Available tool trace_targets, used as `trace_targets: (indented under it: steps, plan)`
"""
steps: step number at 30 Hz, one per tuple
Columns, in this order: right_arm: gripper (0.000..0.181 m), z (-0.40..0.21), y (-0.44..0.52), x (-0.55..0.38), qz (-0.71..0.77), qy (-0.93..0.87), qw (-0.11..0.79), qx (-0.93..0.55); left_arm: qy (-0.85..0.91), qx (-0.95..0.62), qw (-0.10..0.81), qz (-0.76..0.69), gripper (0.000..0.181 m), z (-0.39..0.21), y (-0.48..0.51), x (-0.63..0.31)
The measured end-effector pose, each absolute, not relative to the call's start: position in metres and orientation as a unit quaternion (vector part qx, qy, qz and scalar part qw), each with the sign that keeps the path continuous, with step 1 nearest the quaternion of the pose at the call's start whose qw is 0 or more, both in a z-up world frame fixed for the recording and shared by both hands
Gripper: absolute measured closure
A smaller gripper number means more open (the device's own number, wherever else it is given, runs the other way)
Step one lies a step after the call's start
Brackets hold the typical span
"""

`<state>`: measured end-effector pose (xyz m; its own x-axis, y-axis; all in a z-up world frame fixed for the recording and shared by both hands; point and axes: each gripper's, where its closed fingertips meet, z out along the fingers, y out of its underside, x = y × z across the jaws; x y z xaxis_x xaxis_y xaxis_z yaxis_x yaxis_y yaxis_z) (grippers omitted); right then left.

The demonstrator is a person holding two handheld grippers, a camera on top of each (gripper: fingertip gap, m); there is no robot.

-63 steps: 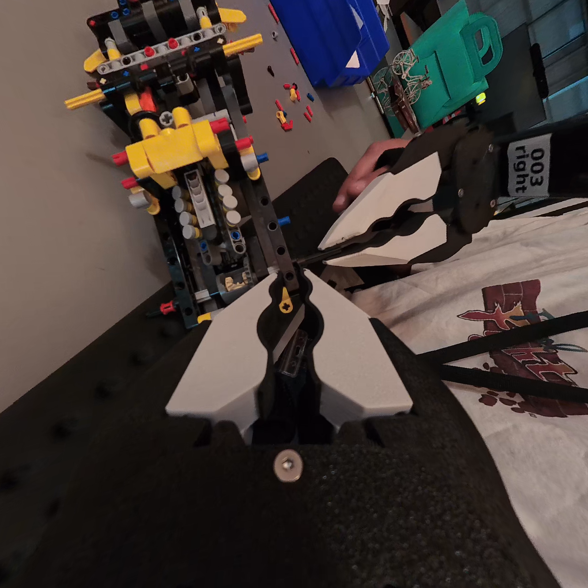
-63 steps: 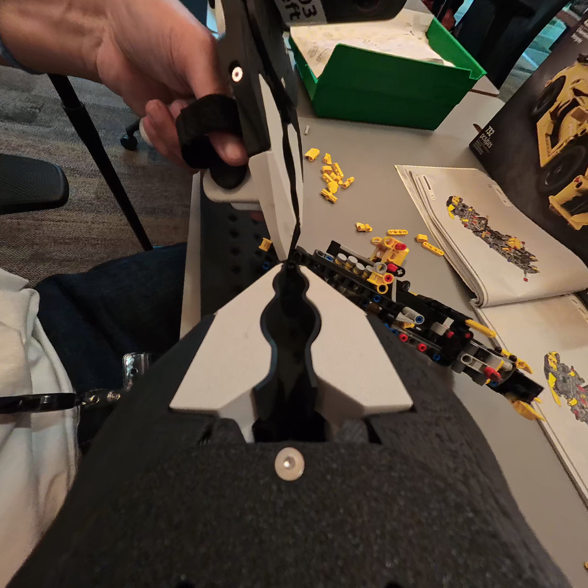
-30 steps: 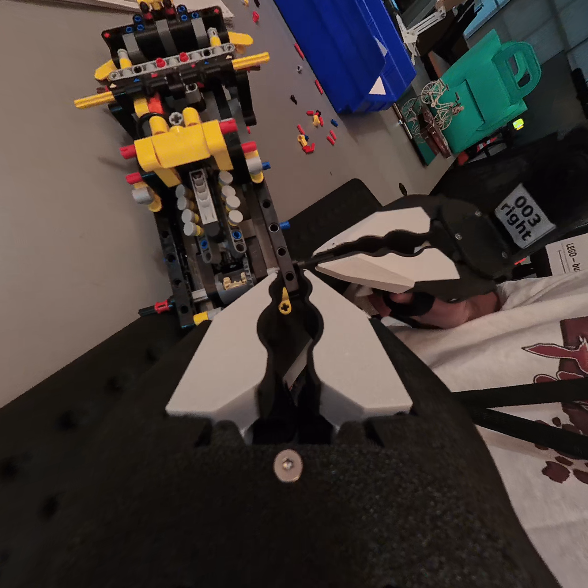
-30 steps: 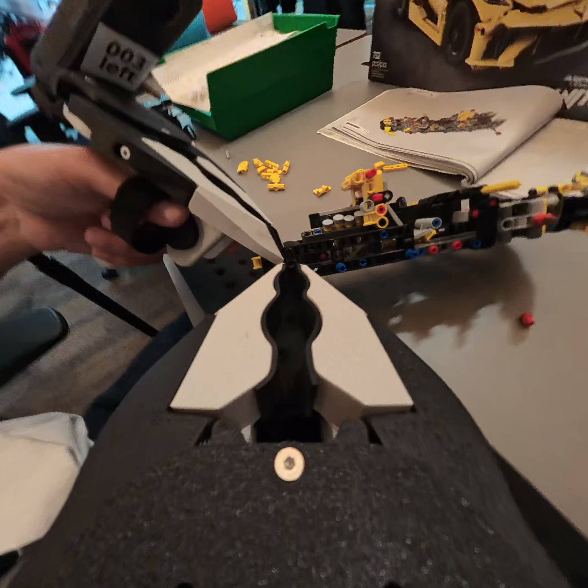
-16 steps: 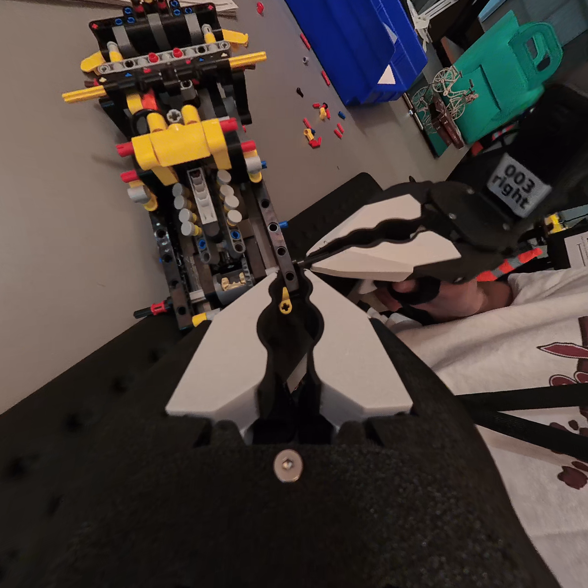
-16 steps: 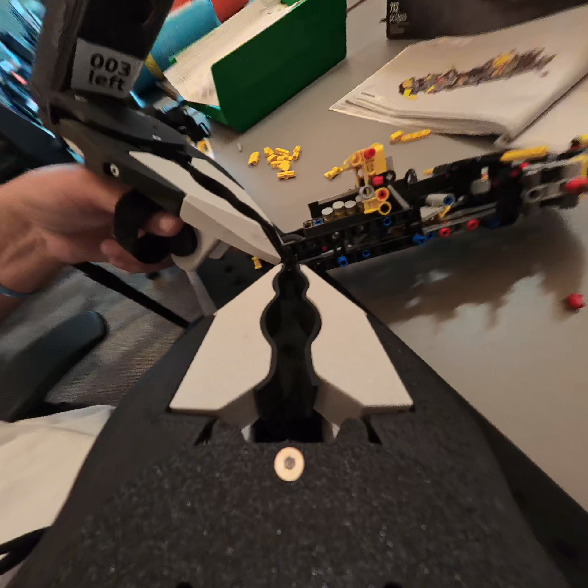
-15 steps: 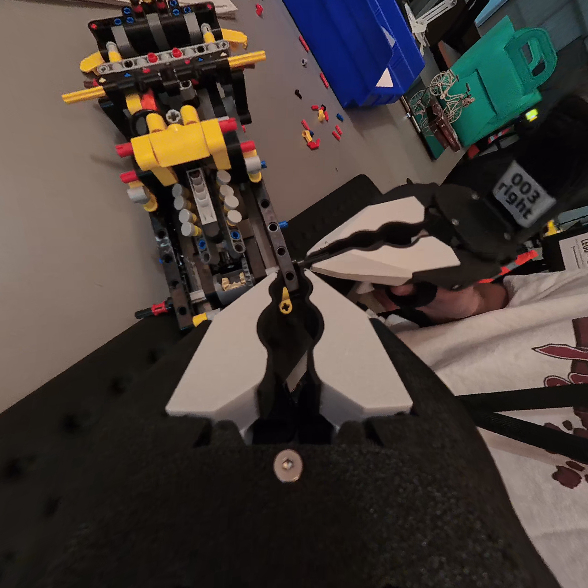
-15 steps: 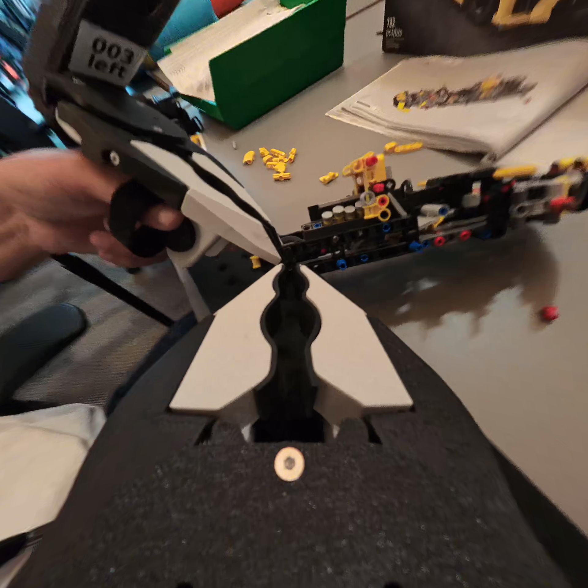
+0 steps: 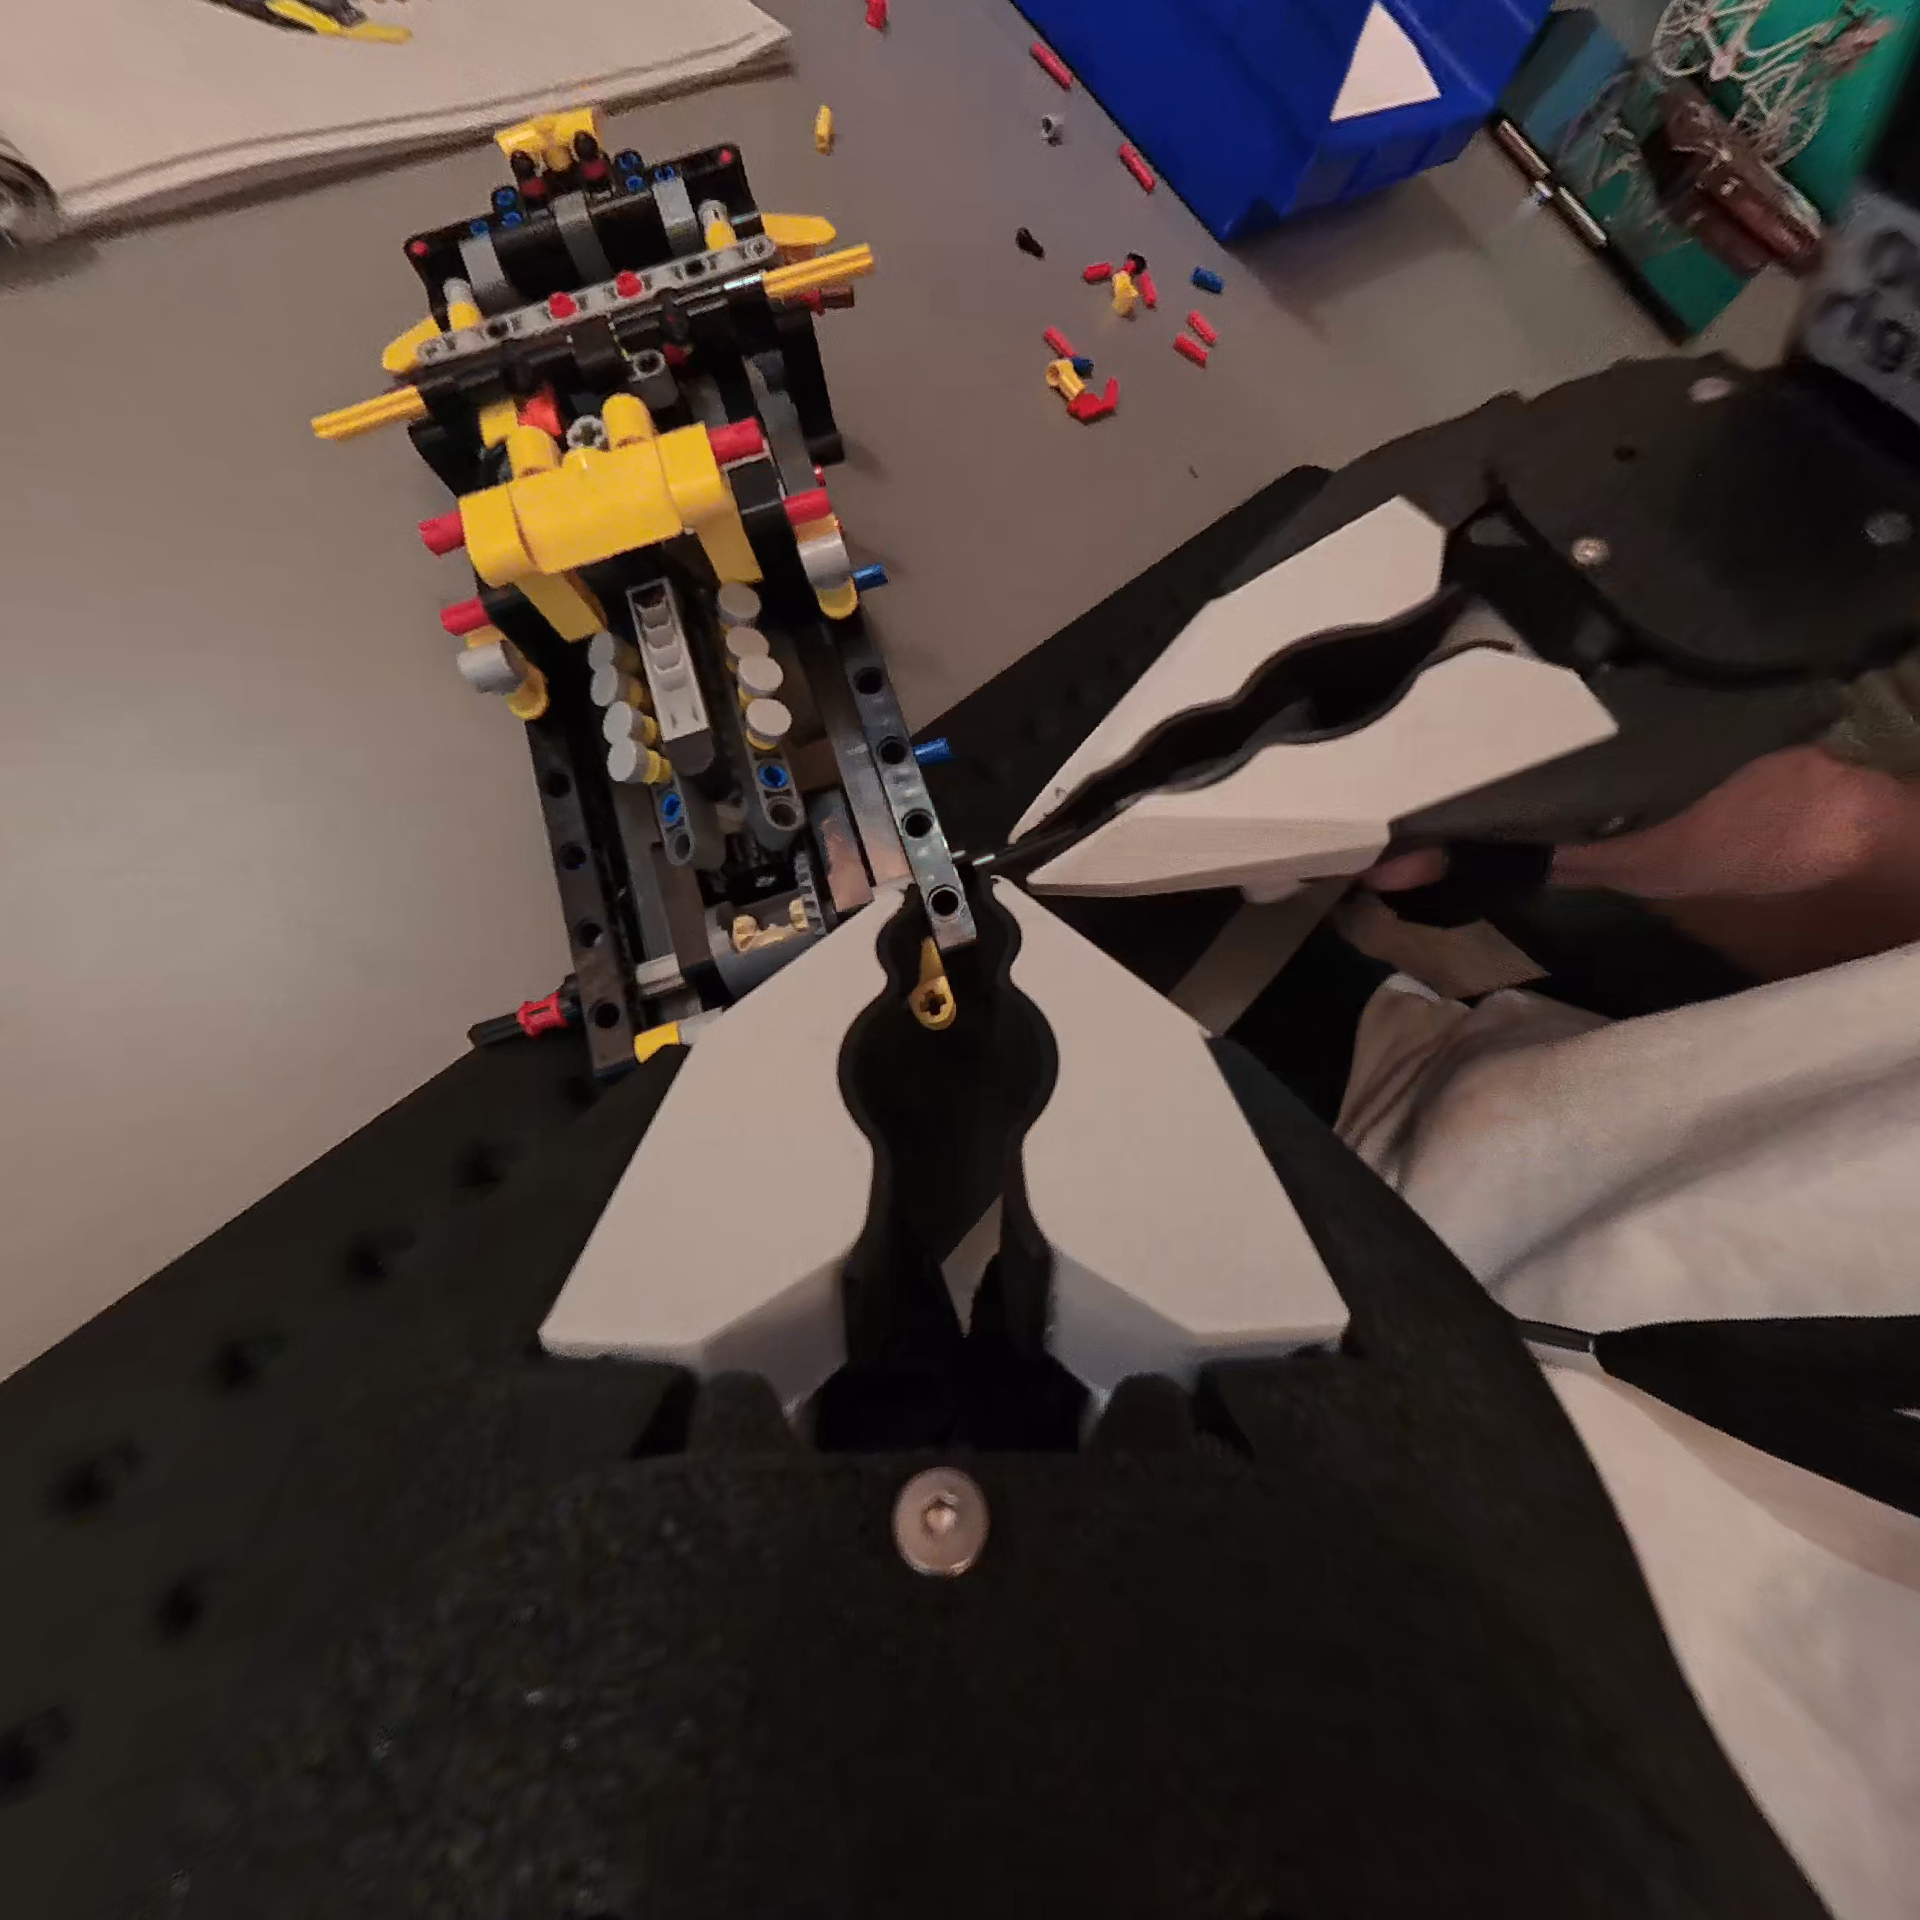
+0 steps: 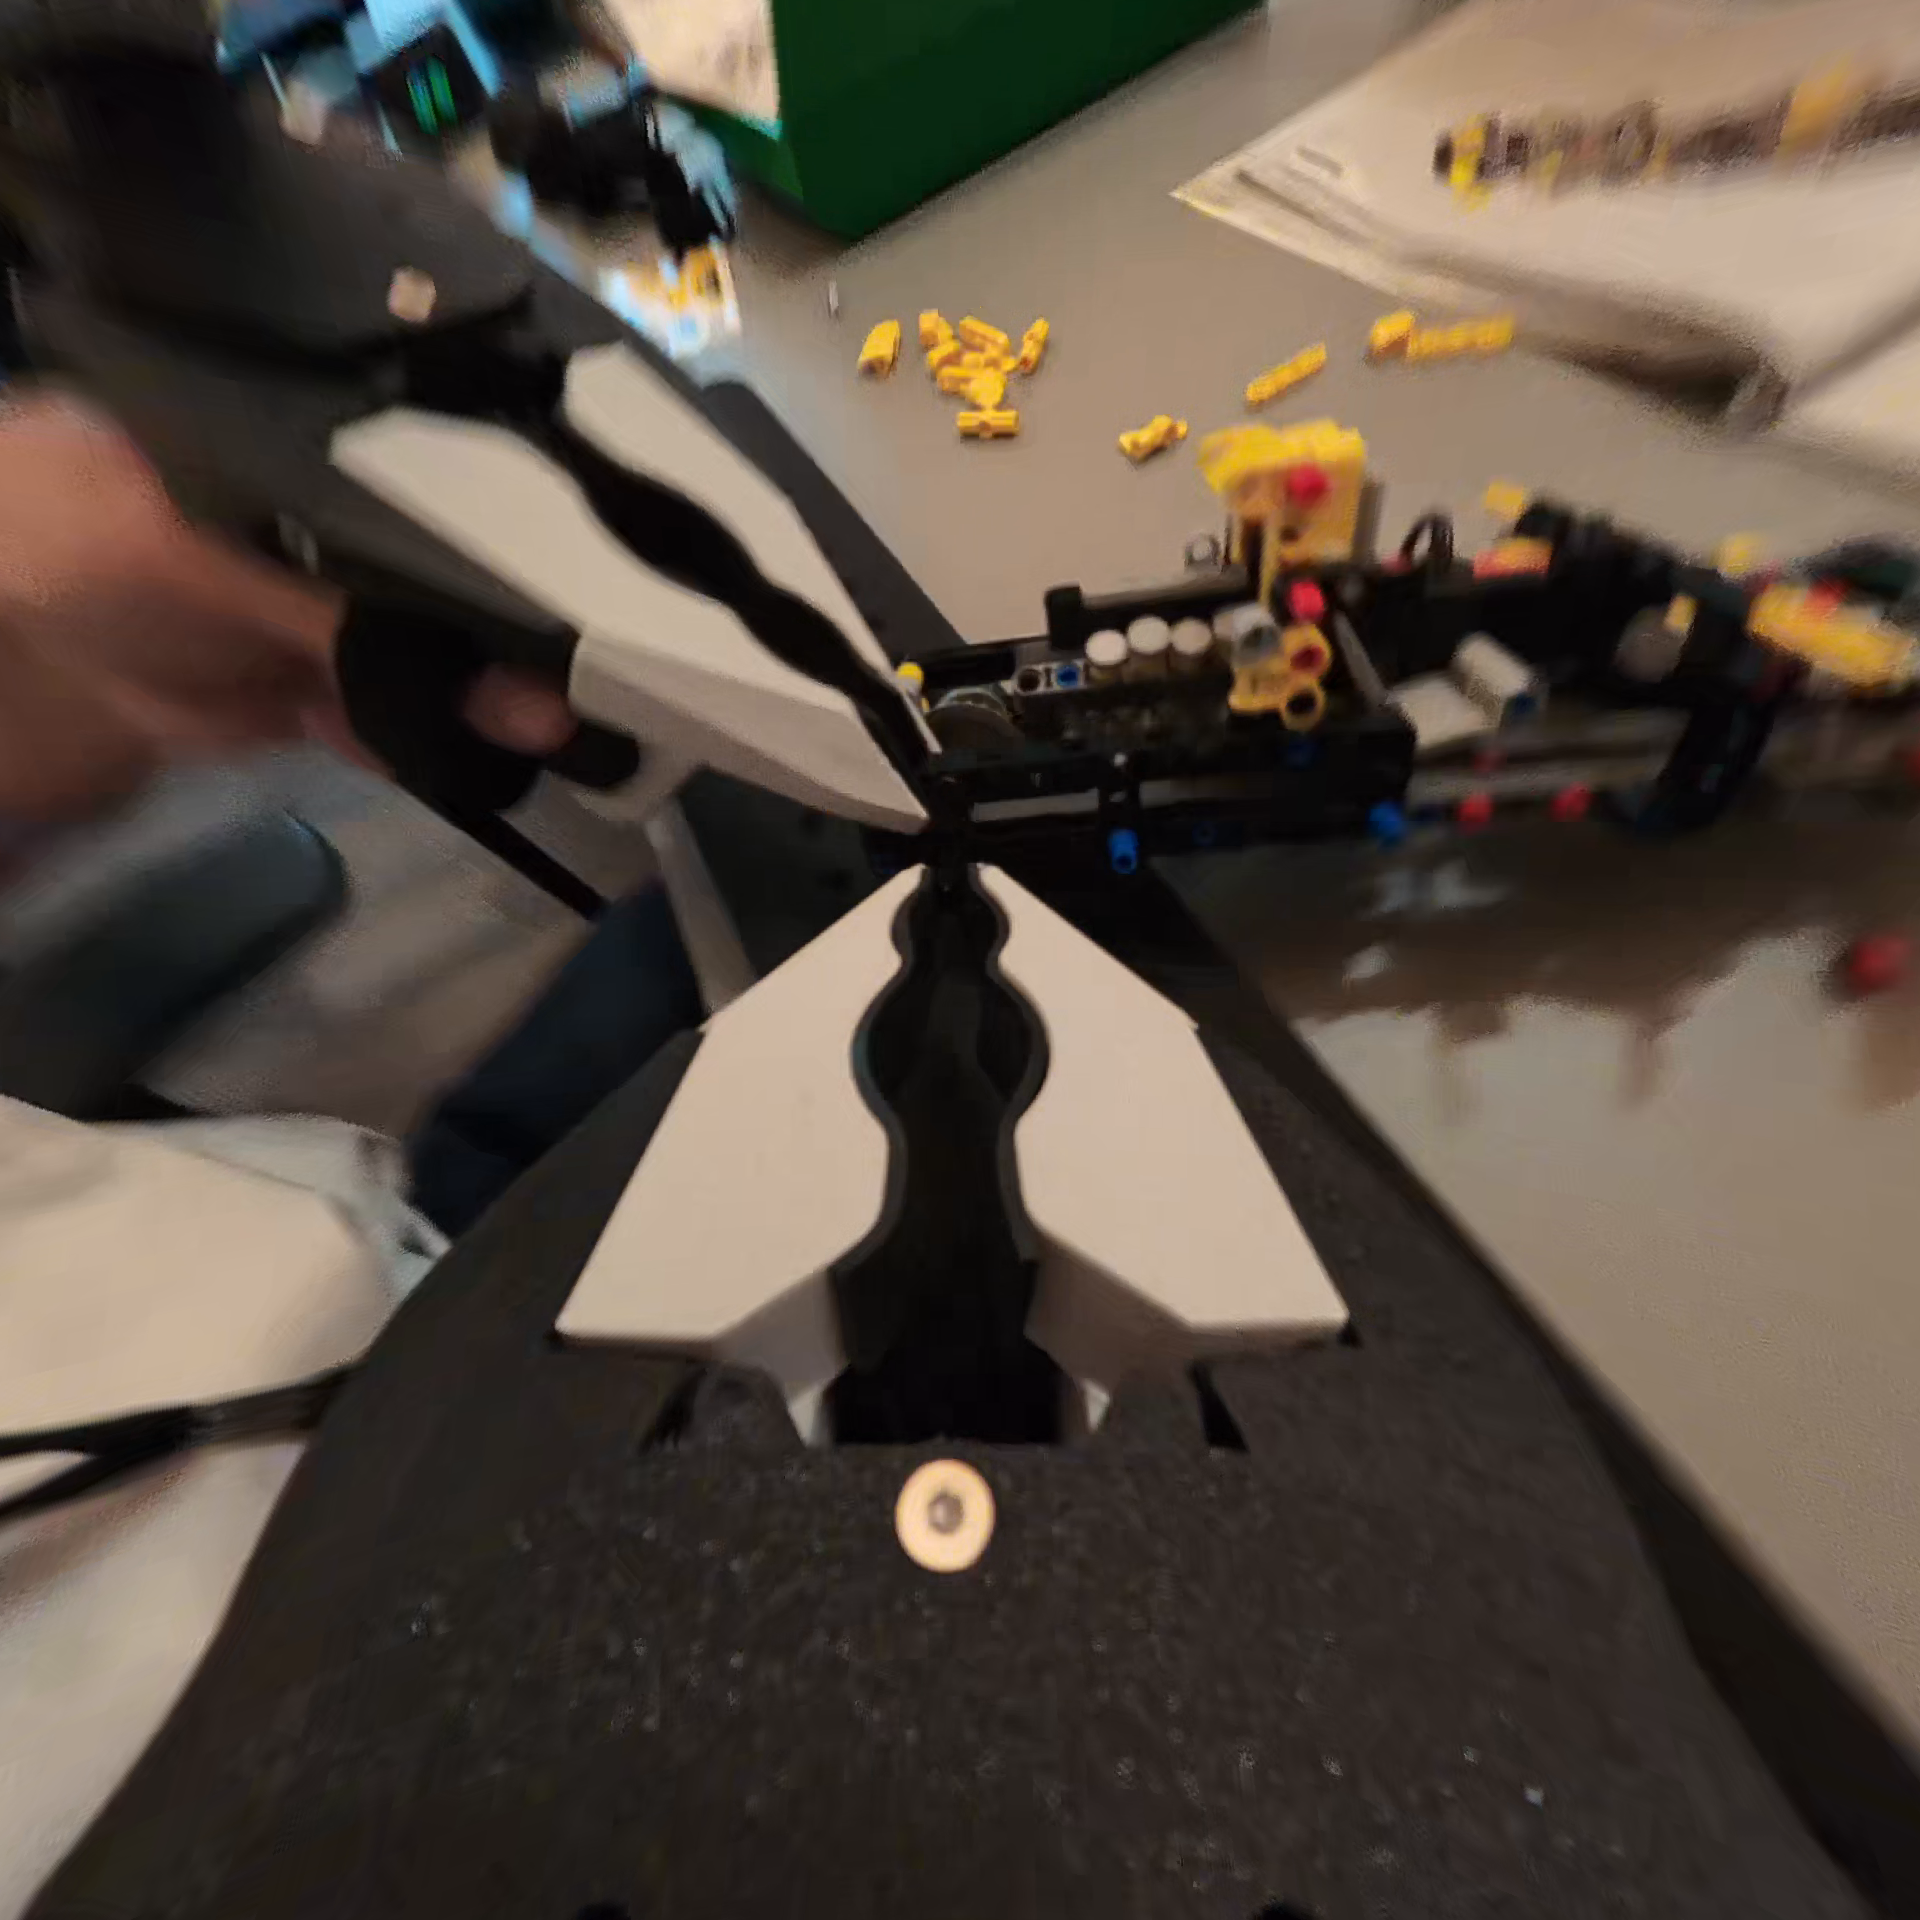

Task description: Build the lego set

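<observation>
The black and yellow lego chassis (image 9: 644,623) lies on the grey table, its near end over the edge. My left gripper (image 9: 945,899) is shut on the near end of its right black holed beam (image 9: 904,790). A small yellow connector (image 9: 932,987) sits between the fingers just behind the tips. My right gripper (image 9: 1013,847) comes in from the right, shut on a thin black pin (image 9: 982,857) that touches the beam's side. In the blurred right wrist view the right gripper (image 10: 948,878) meets the left gripper (image 10: 925,790) at the chassis (image 10: 1247,707) corner.
An open instruction booklet (image 9: 364,83) lies beyond the chassis, a blue bin (image 9: 1299,94) at the back right, with loose red, blue and yellow pieces (image 9: 1122,312) near it. A green bin (image 10: 987,94), yellow pieces (image 10: 977,364) and a red piece (image 10: 1870,961) show in the right wrist view. My two grippers' fingertips are within a few centimetres of each other.
Both grippers stay shut at the beam's end. The left view has tilted up so the booklet shows. The right gripper has swung round and its view is blurred by motion.
</observation>
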<state>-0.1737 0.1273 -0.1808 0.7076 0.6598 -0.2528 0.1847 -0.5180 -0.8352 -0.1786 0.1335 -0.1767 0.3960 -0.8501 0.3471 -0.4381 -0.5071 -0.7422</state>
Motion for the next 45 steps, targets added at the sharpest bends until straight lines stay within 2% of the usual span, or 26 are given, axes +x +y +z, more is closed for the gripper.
trace_targets:
  steps: [4, 7, 12, 16, 18, 24, 27, 29, 31, 38, 42, 45]
  plan:
    - [0.178, -0.184, 0.124, -0.174, 0.461, -0.067, 0.338, -0.818, 0.411, -0.787, 0.313, -0.337, 0.171, -0.181, 0.132, -0.176]
    - [0.178, -0.185, 0.124, -0.172, 0.49, -0.032, 0.326, -0.808, 0.406, -0.786, 0.329, -0.33, 0.171, -0.181, 0.132, -0.174]
    - [0.177, -0.191, 0.124, -0.17, 0.256, -0.267, 0.426, -0.826, 0.412, -0.787, 0.317, -0.331, 0.171, -0.183, 0.129, -0.175]
    - [0.176, -0.193, 0.128, -0.166, -0.027, -0.515, 0.477, -0.712, 0.417, -0.788, 0.311, -0.329, 0.171, -0.185, 0.129, -0.177]
    - [0.177, -0.198, 0.129, -0.166, -0.084, -0.552, 0.471, -0.683, 0.425, -0.789, 0.313, -0.313, 0.171, -0.189, 0.13, -0.178]
    - [0.178, -0.198, 0.127, -0.172, 0.121, -0.398, 0.445, -0.793, 0.418, -0.788, 0.318, -0.32, 0.171, -0.187, 0.132, -0.18]
    - [0.178, -0.197, 0.123, -0.176, 0.311, -0.232, 0.376, -0.841, 0.416, -0.788, 0.318, -0.324, 0.171, -0.186, 0.132, -0.18]
    - [0.179, -0.196, 0.119, -0.179, 0.432, -0.12, 0.312, -0.838, 0.42, -0.785, 0.32, -0.322, 0.171, -0.186, 0.131, -0.18]
    - [0.178, -0.188, 0.119, -0.18, 0.504, -0.056, 0.286, -0.813, 0.417, -0.782, 0.324, -0.331, 0.171, -0.182, 0.131, -0.179]
    - [0.175, -0.182, 0.122, -0.181, 0.466, -0.099, 0.336, -0.813, 0.388, -0.783, 0.311, -0.375, 0.172, -0.176, 0.131, -0.179]
    - [0.141, -0.158, 0.123, -0.183, 0.429, -0.211, 0.4, -0.782, 0.333, -0.773, 0.294, -0.454, 0.172, -0.156, 0.136, -0.184]
    - [0.14, -0.144, 0.146, -0.154, 0.347, -0.275, 0.464, -0.767, 0.288, -0.762, 0.278, -0.509, 0.172, -0.141, 0.145, -0.192]
